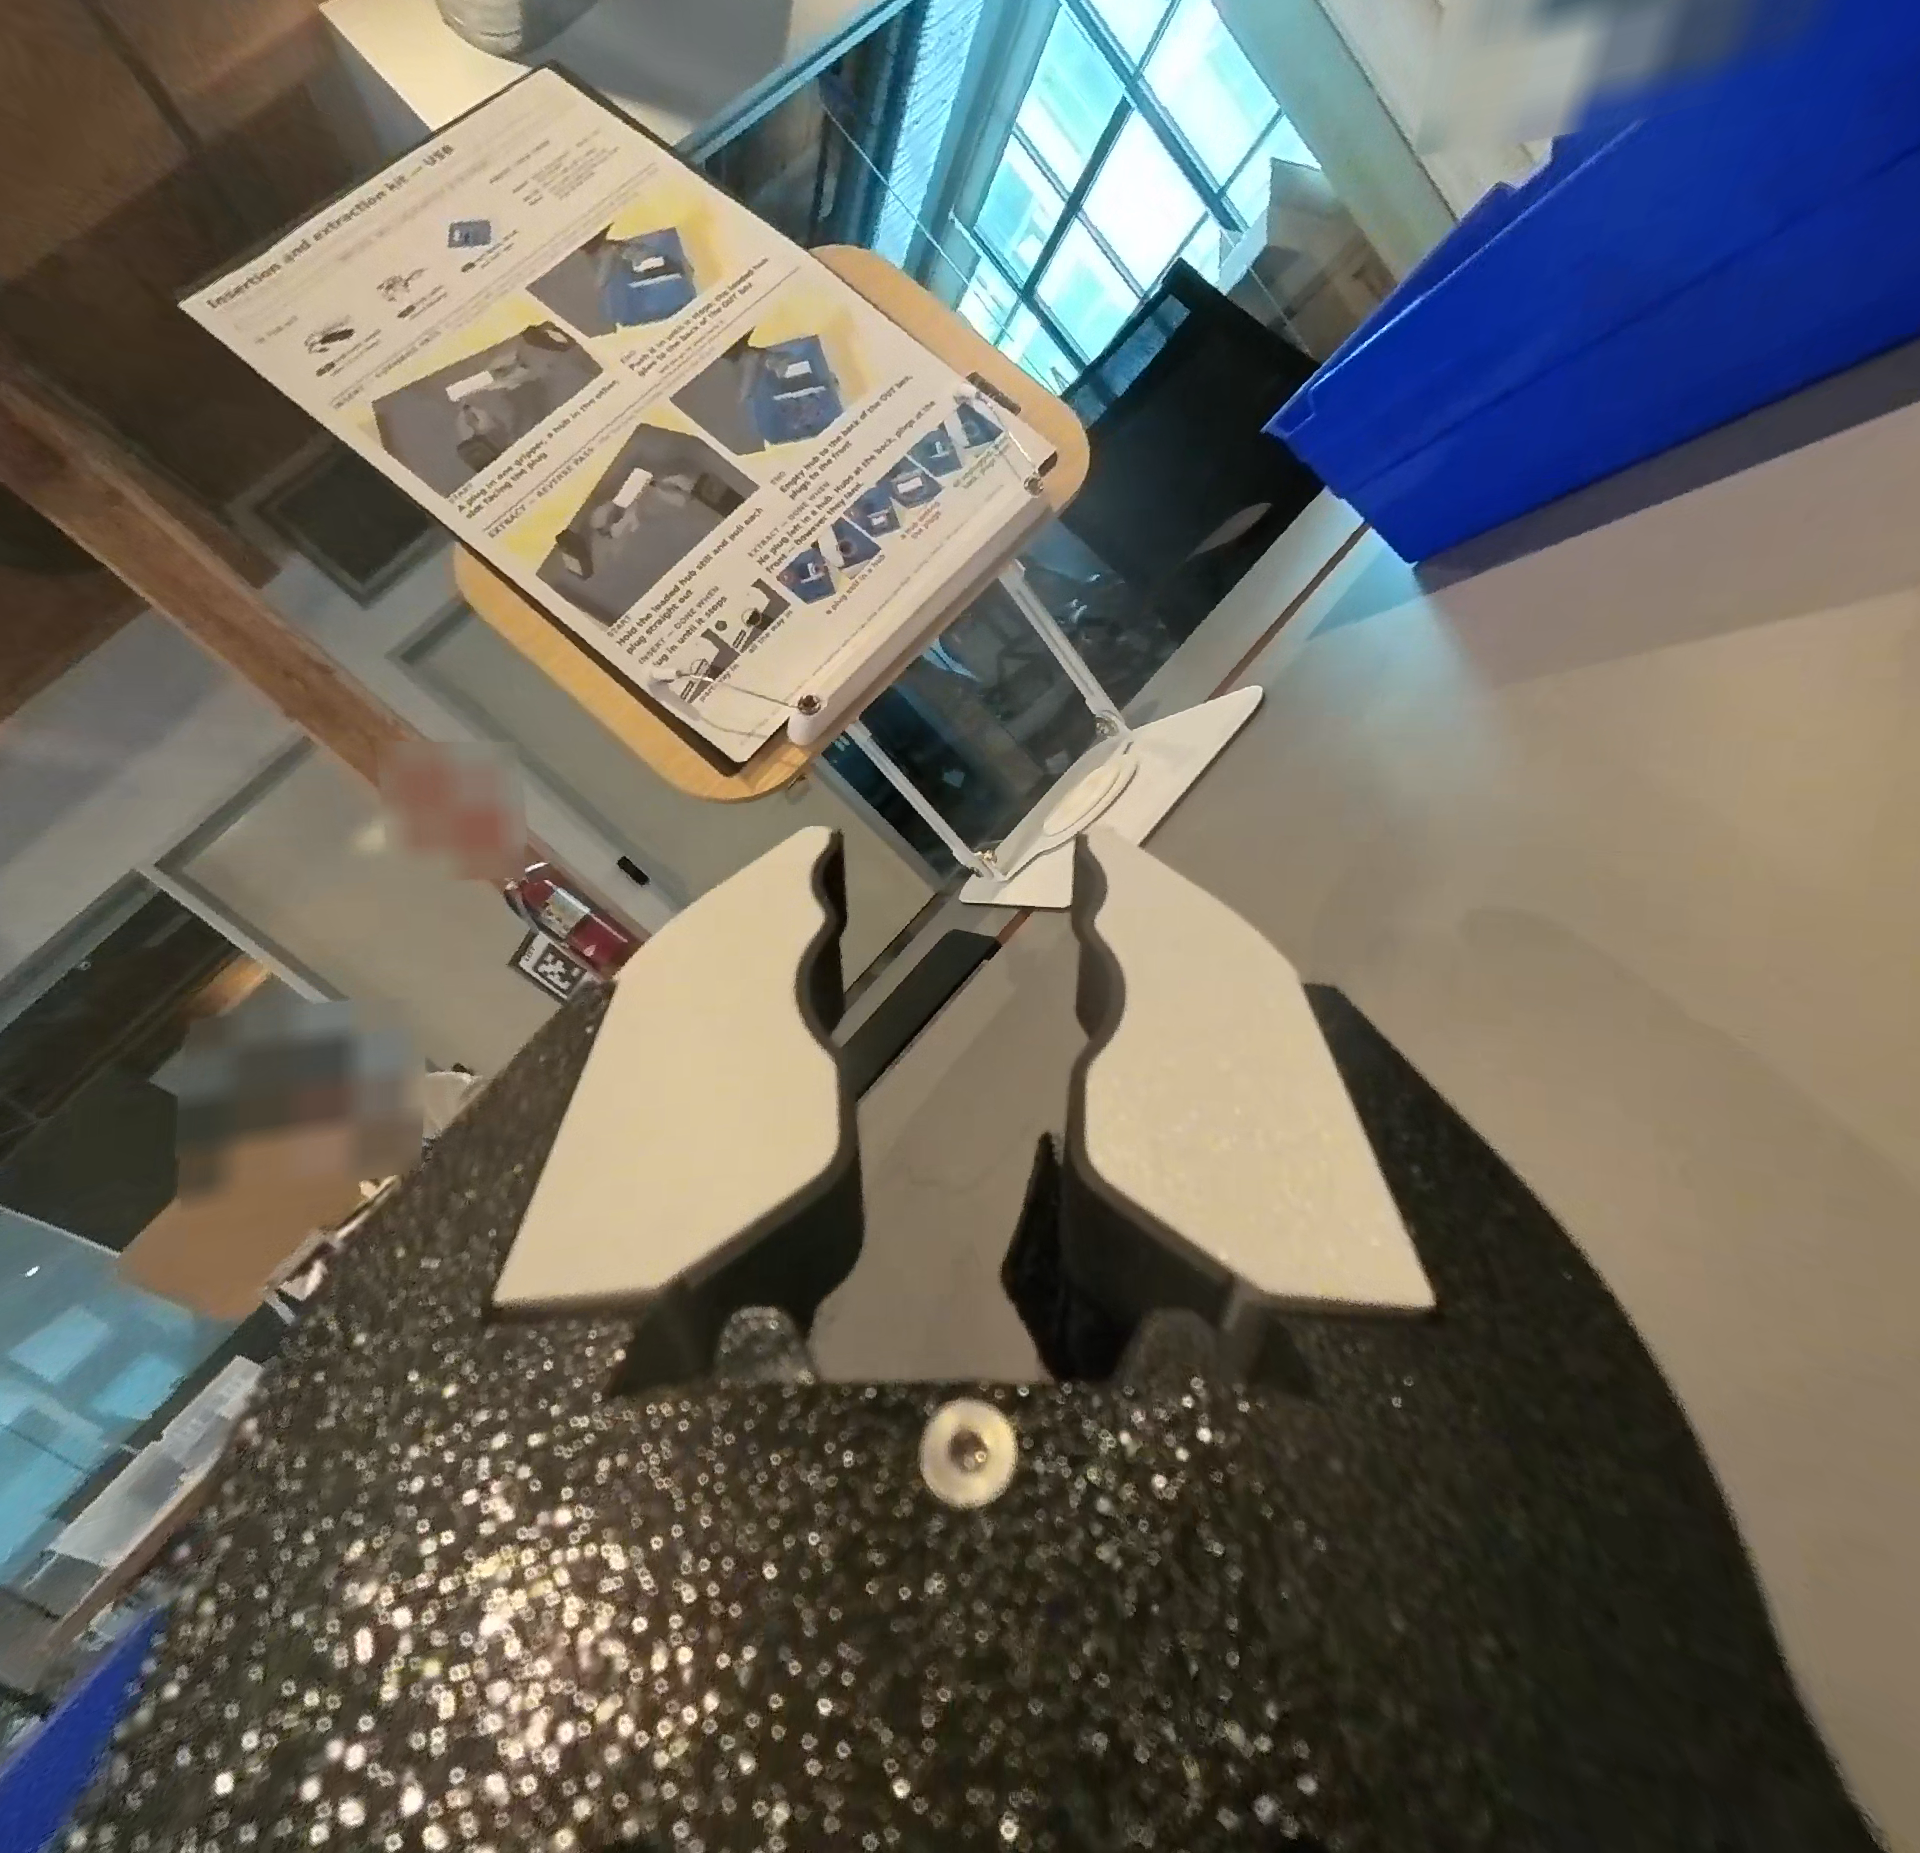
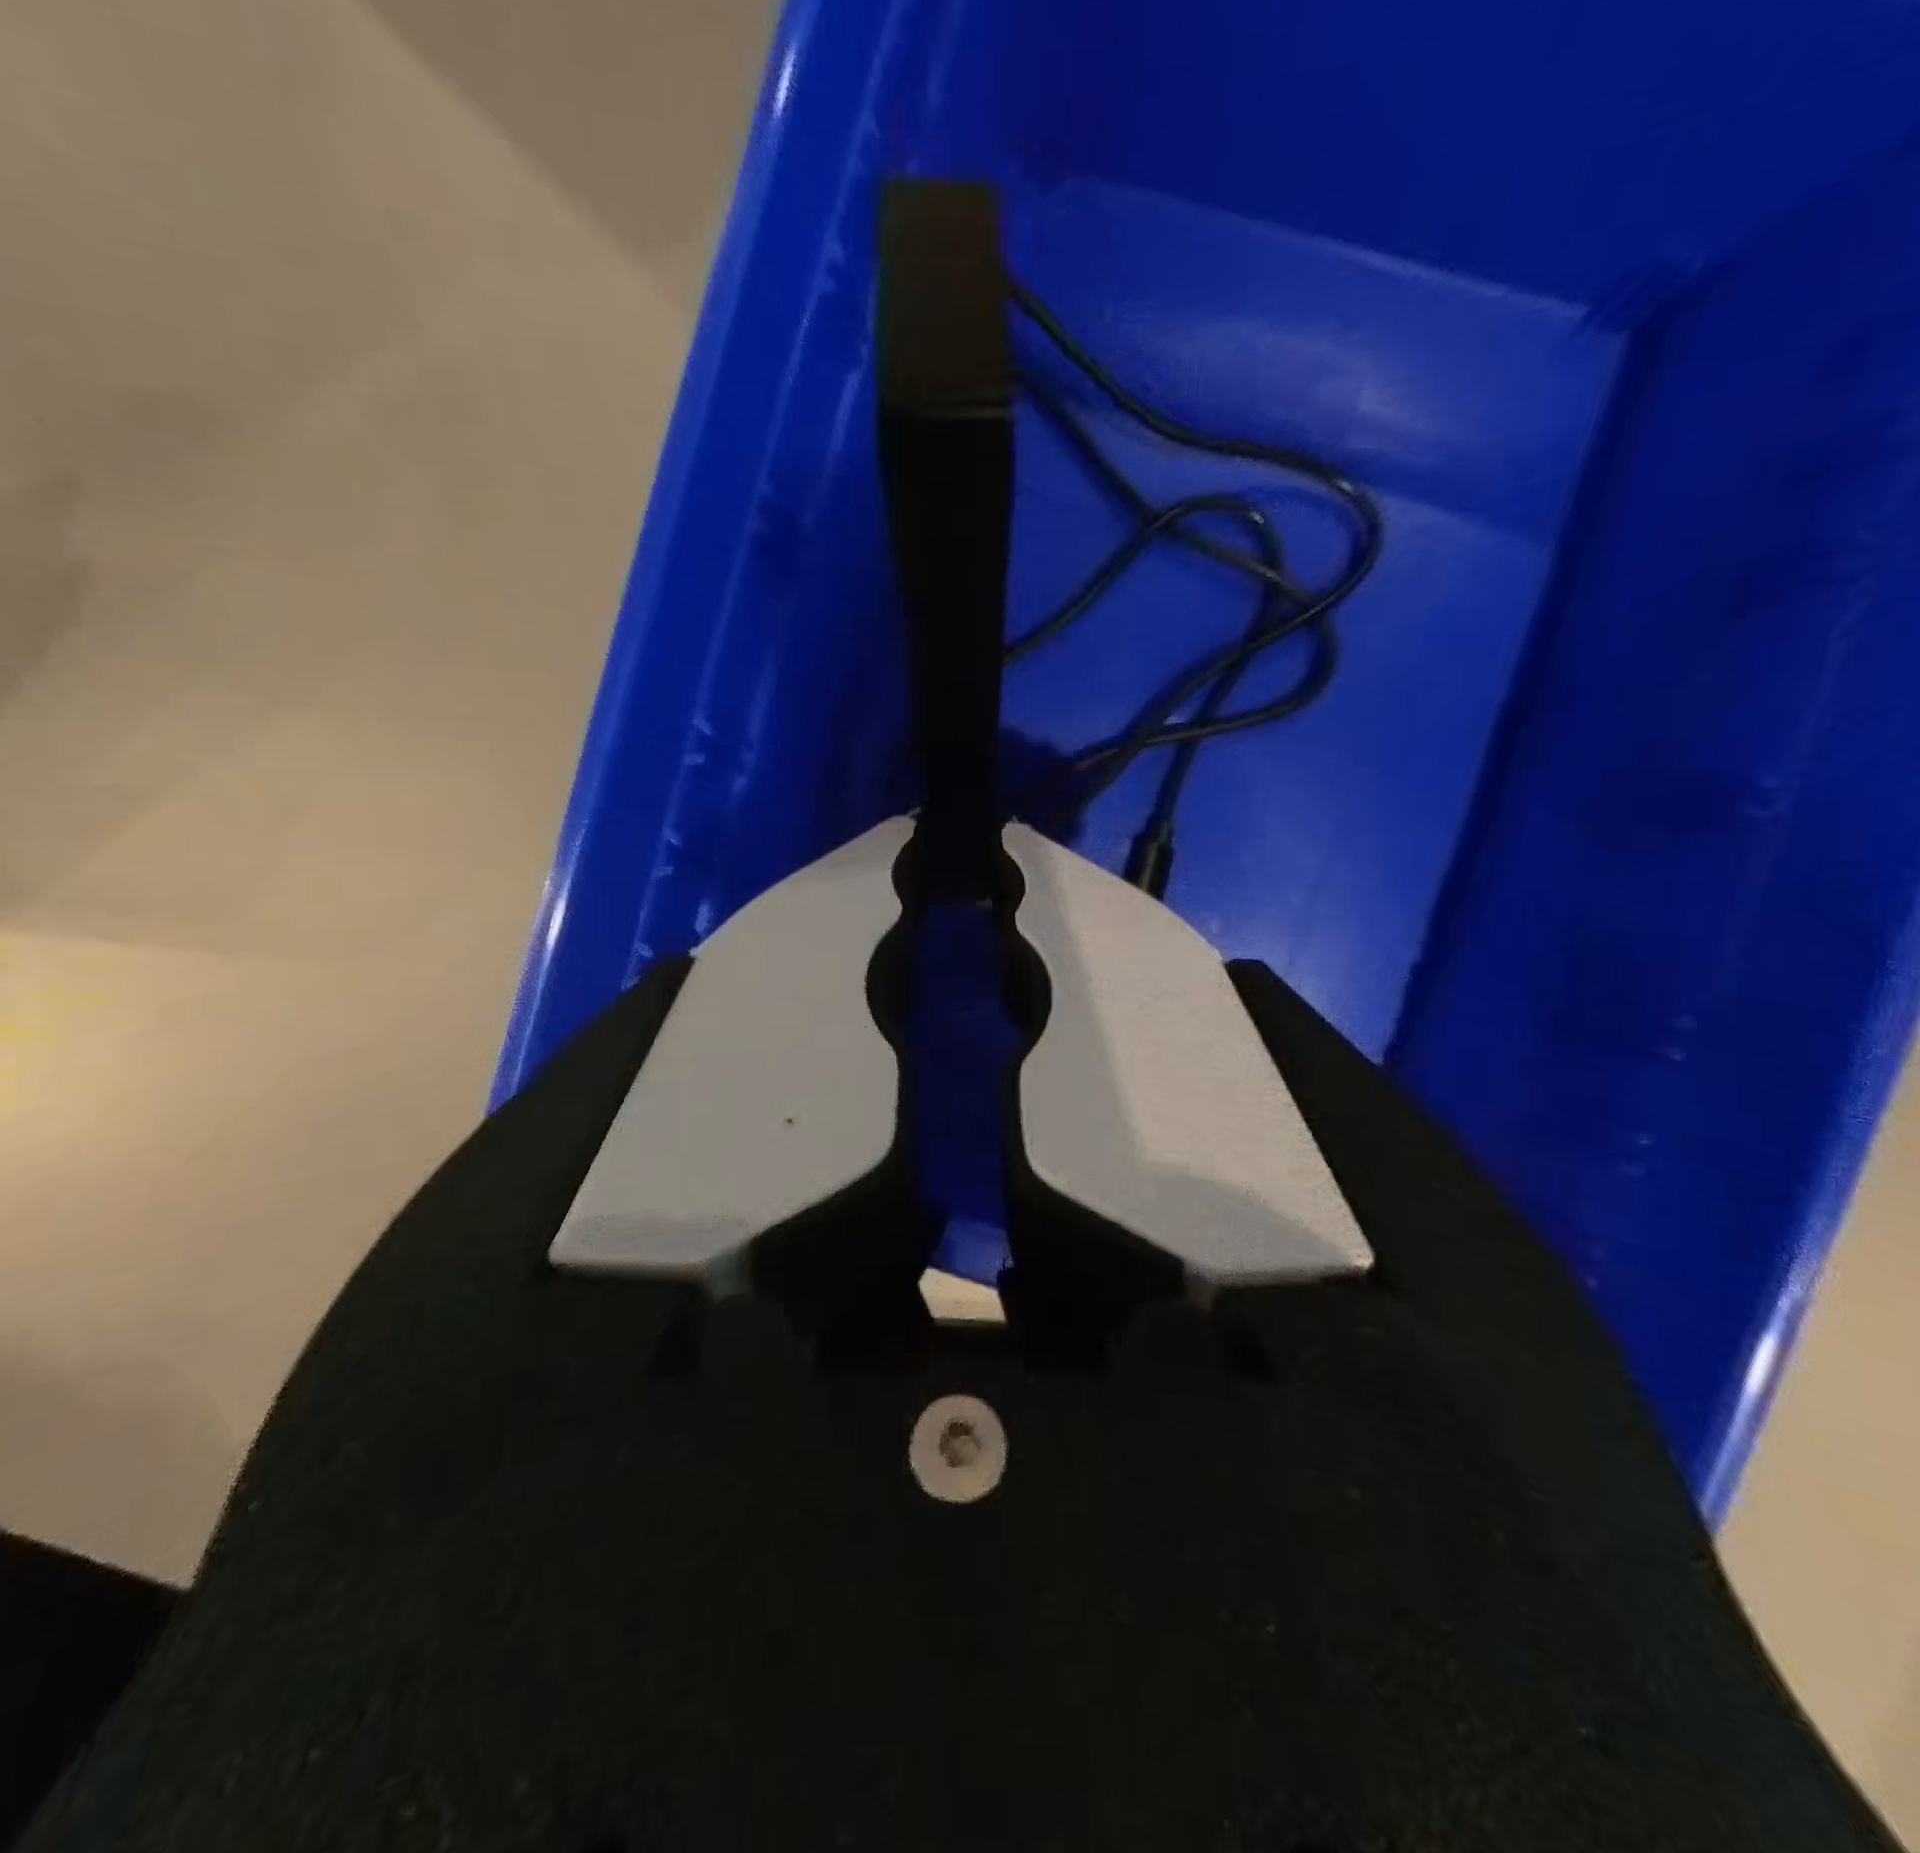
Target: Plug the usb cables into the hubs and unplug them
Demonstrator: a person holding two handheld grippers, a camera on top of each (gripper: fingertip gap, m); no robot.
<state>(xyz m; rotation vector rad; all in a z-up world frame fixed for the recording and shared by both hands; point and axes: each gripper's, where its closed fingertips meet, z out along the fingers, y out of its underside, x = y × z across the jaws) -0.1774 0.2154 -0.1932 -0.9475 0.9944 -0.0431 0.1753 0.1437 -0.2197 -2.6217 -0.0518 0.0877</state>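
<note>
The right gripper (image 2: 958, 847) is clamped on a long, flat black plastic hub (image 2: 940, 515), pinching only its near end, so most of the bar juts forward over the deep blue plastic bin (image 2: 1714, 660). That is the risk as I judge it: with so short a hold, the hub could pivot or slip between the fingers once a plug pushes against it, and its far end rides just beside the bin's left wall, where it could catch. The hub's thin black cable (image 2: 1247, 598) lies looped on the bin floor and may snag or drag when lifted — its plug end sits near the gripper tips.

The right gripper points steeply down into the bin. The left gripper (image 1: 961, 910) is held apart and empty, raised above the pale grey desk (image 1: 1558, 972), tilted and aimed toward a printed instruction sheet on a wooden stand (image 1: 623, 432); another blue bin (image 1: 1621, 380) stands well off to its right.
</note>
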